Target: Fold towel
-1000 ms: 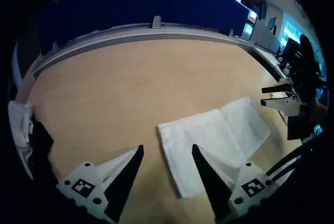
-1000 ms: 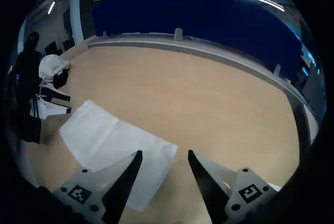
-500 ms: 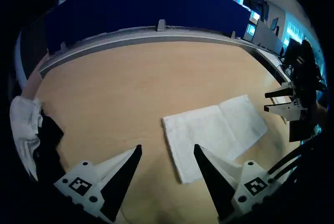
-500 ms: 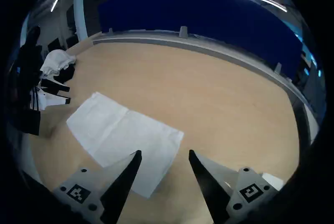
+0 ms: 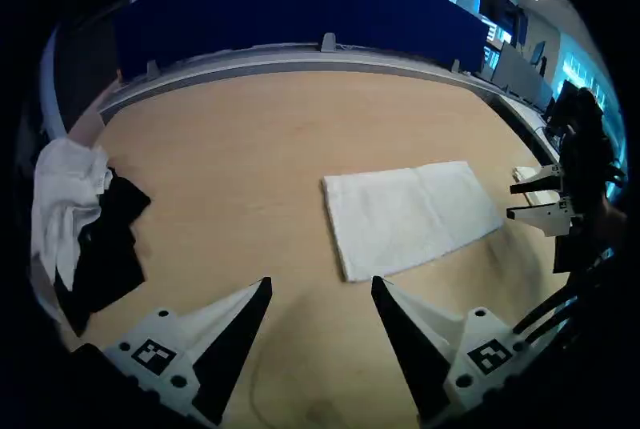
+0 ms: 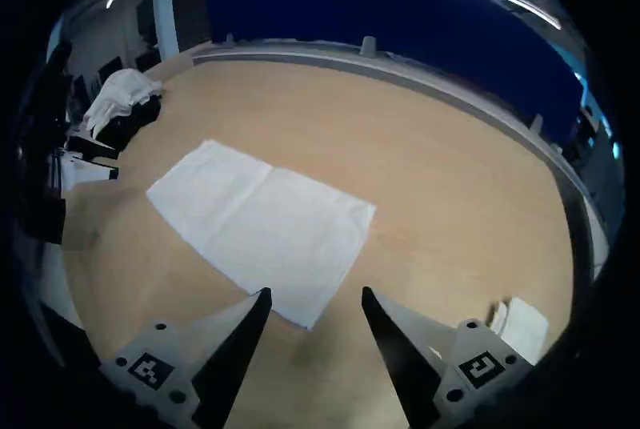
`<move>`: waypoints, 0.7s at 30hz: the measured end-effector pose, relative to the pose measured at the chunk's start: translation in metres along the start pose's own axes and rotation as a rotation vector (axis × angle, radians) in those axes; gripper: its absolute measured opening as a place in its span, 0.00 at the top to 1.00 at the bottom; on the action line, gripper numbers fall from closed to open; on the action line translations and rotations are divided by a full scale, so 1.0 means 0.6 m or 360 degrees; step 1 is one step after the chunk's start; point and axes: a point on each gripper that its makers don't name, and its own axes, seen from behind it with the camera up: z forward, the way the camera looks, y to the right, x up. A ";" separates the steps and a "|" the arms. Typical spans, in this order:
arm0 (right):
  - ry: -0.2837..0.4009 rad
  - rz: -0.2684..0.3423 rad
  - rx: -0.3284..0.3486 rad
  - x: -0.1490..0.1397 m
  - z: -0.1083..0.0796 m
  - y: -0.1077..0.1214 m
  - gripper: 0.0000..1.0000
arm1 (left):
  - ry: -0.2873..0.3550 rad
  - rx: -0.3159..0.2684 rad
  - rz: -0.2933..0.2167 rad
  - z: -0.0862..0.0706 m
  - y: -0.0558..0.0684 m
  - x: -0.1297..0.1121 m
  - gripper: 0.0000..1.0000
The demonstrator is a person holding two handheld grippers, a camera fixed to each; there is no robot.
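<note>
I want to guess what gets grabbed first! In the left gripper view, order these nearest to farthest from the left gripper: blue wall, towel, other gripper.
1. Towel, just ahead of the fingers of the left gripper.
2. Right gripper, off to the right, past the towel.
3. Blue wall, far at the back.

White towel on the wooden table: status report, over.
Left gripper open, right gripper open, both empty. White rectangular towel flat, ungripped. White and black cloth heap well aside.
</note>
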 end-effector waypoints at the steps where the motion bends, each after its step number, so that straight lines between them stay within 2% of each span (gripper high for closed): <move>1: -0.0004 -0.0005 -0.0001 -0.003 -0.001 0.000 0.13 | -0.0001 0.0003 -0.0007 -0.004 -0.001 -0.003 0.08; 12: -0.0071 -0.0069 0.0019 -0.029 0.006 -0.006 0.17 | 0.0015 0.0038 -0.0071 -0.042 -0.008 -0.021 0.08; 21: -0.0157 -0.0143 0.0064 -0.054 0.021 -0.015 0.40 | 0.0028 0.0060 -0.0115 -0.073 -0.014 -0.036 0.08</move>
